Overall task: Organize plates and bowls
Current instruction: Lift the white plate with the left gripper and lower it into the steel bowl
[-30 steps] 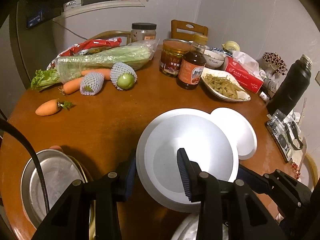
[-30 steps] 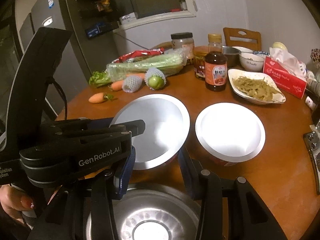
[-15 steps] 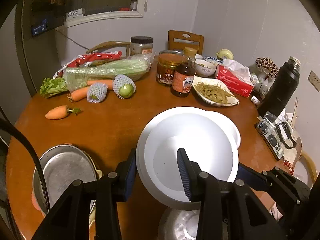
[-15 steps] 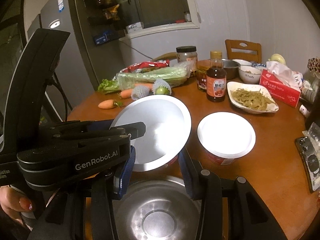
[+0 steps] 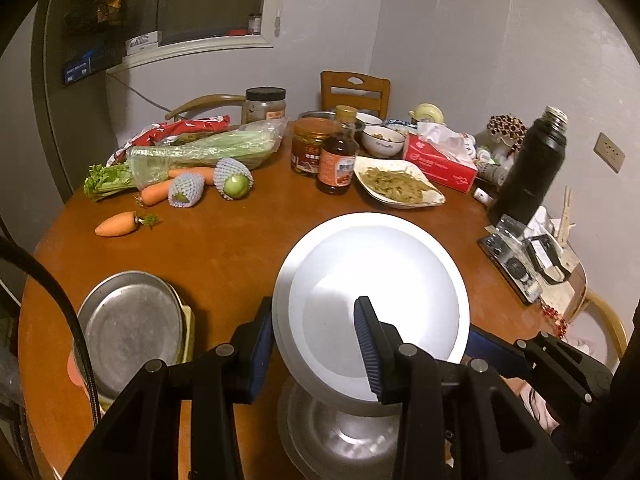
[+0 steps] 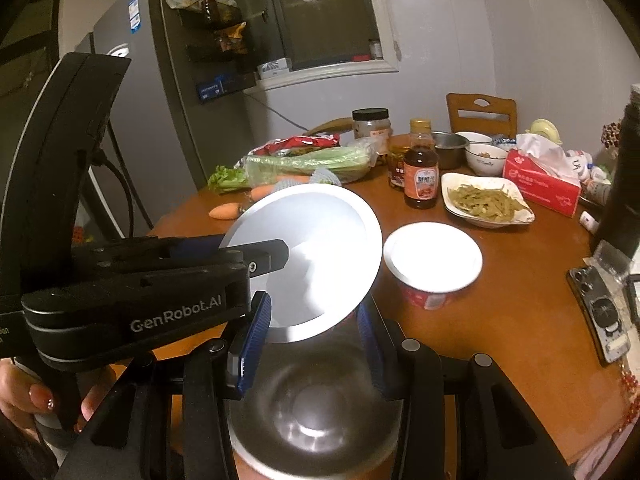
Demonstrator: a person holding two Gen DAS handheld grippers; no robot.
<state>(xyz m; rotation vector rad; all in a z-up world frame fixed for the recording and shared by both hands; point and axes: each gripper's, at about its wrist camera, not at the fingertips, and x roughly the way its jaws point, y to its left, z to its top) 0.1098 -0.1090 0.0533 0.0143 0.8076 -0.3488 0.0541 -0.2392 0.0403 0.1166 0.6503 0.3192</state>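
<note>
Above the table, left gripper holds the plate tilted.

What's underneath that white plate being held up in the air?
Below the white plate, clamped in the left gripper, sits a steel bowl held by the right gripper. The plate hides the bowl's far rim and the table behind it.

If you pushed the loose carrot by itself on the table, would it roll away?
Probably only a little. The carrot lies on its side and looks round, so it could roll. It tapers, so it would likely curve, and its leafy stub might stop it. It looks stiff, not floppy.
</note>
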